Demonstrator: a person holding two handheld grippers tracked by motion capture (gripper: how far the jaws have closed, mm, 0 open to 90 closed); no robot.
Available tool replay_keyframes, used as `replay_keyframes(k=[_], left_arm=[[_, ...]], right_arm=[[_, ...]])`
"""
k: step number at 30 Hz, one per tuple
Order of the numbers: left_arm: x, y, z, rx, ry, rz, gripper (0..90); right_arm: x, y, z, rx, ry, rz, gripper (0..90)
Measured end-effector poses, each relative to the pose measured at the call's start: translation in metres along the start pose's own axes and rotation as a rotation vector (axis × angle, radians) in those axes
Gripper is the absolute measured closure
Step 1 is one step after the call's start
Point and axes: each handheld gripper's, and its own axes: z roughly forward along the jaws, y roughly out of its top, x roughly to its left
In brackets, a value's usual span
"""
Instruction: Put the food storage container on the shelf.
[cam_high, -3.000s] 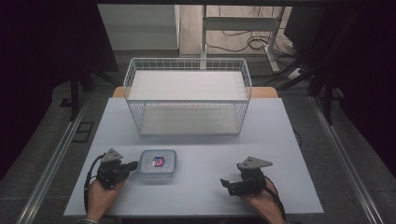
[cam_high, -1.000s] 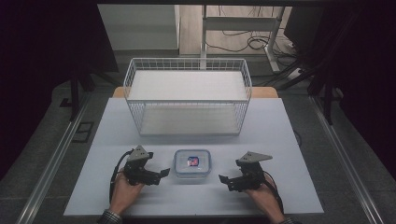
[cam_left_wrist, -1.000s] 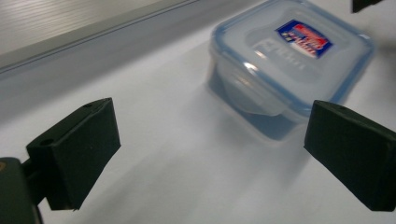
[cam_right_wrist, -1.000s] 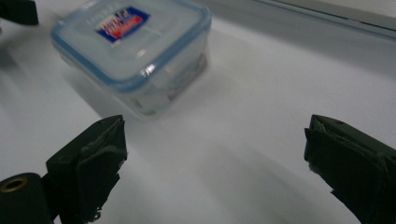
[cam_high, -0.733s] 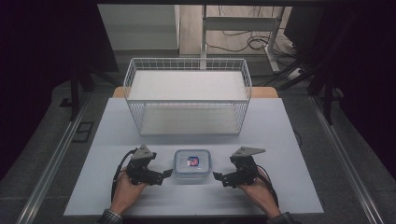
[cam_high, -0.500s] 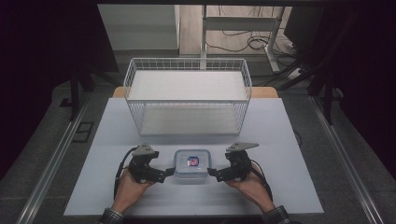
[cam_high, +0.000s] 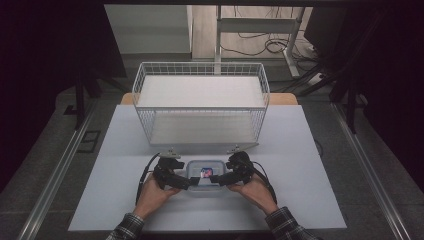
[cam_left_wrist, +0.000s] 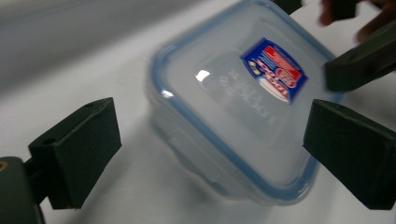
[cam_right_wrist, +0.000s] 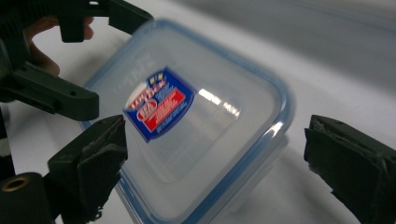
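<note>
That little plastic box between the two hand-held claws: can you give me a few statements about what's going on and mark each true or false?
1. The plastic box has its lid on. True.
2. The box sits inside the wire basket. False: it rests on the white table, in front of the basket.
3. The left gripper and the right gripper come at the box from opposite sides. True.
4. The lid's label is green. False: it is blue and red.
5. The right gripper's jaws are clamped shut. False: they stand wide, either side of the box.
</note>
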Motion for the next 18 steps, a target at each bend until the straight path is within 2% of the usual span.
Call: replay_keyframes(k=[2,3,4,8,12,15,18], left_arm=[[0.001,-0.001,0.001,0.003,-0.032,-0.020,5.1],[0.001,-0.002,0.001,0.002,-0.056,-0.021,7.5],[-0.001,-0.002,0.000,0.008,-0.050,0.001,11.3],[-0.010,-0.005,-0.006,0.009,-0.009,0.046,12.7],[-0.010,-0.011,-0.012,0.003,-0.023,0.004,18.4],[-0.009,-0.016,-0.014,0.017,-0.061,-0.049,24.3],[-0.011,-0.020,-0.016,0.006,-0.075,-0.059,28.9]], right_arm=[[-0.001,-0.003,0.003,0.017,0.052,0.029,9.8],[-0.001,-0.003,0.003,0.019,0.059,0.031,9.7],[0.000,-0.004,0.002,0.018,0.059,0.027,10.1],[0.004,-0.009,-0.002,0.010,0.054,0.026,15.4],[0.005,-0.016,-0.010,0.006,0.071,0.019,25.5],[0.006,-0.019,-0.017,-0.003,0.073,0.021,33.8],[0.004,-0.022,-0.023,-0.005,0.088,0.026,39.7]])
